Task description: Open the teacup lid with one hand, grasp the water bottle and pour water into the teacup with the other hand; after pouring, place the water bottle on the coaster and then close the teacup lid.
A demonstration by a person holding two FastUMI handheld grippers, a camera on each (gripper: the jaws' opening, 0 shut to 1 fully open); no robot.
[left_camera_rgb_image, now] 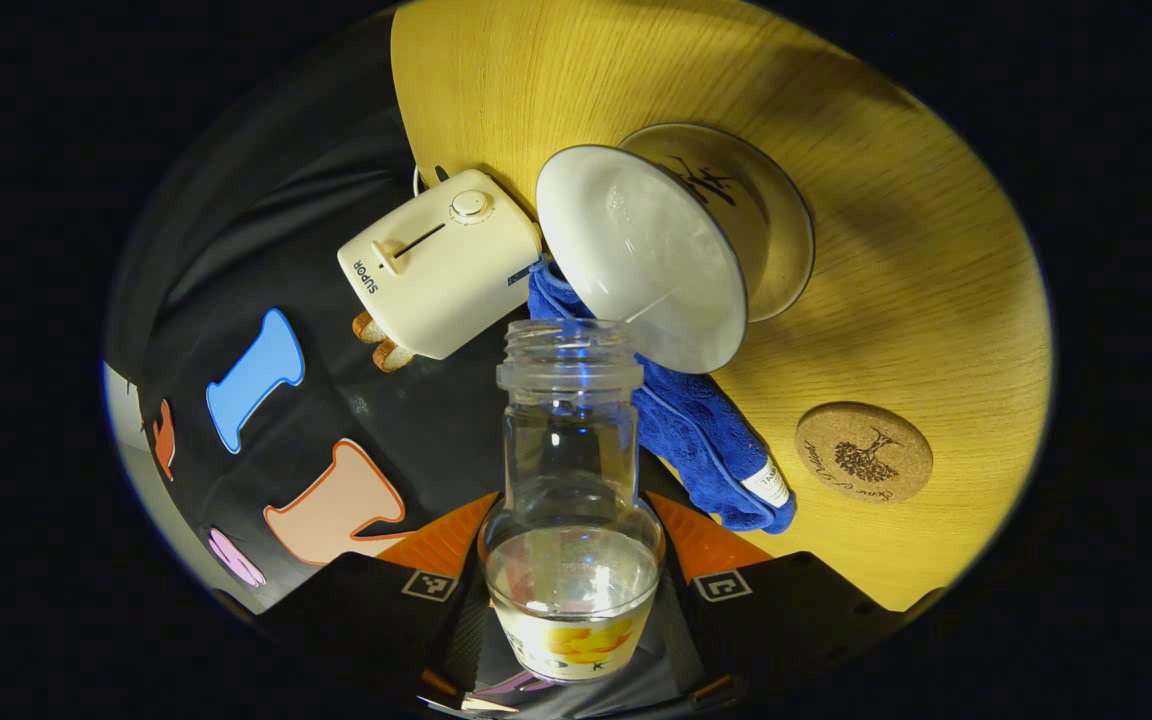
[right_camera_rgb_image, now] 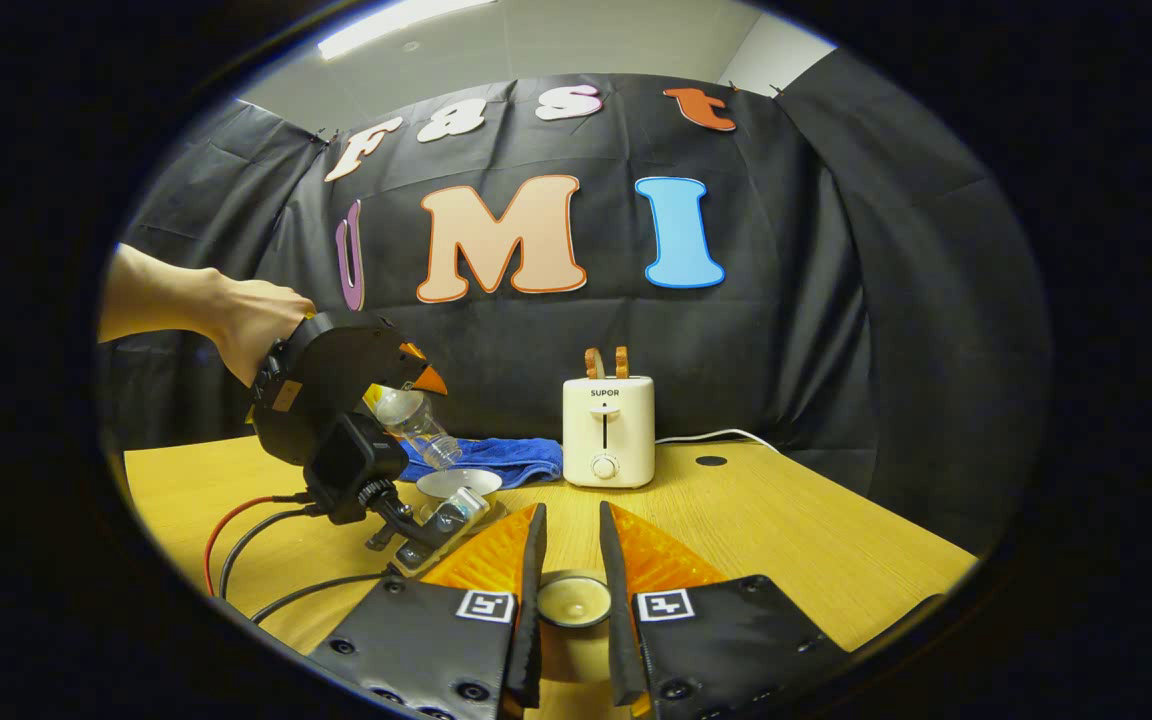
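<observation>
— Which way does the water bottle point?
— Tilted, mouth over the open teacup on the worktop; left gripper jaws pinch it.
— The right gripper?
— Jaws pinching the lid.

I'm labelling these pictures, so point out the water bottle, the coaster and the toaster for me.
water bottle (left_camera_rgb_image: 570,440): left gripper view, on its clear body below the neck.
coaster (left_camera_rgb_image: 863,452): left gripper view, on the middle of its cork face.
toaster (right_camera_rgb_image: 608,430): right gripper view, on its front panel by the lever slot.
</observation>
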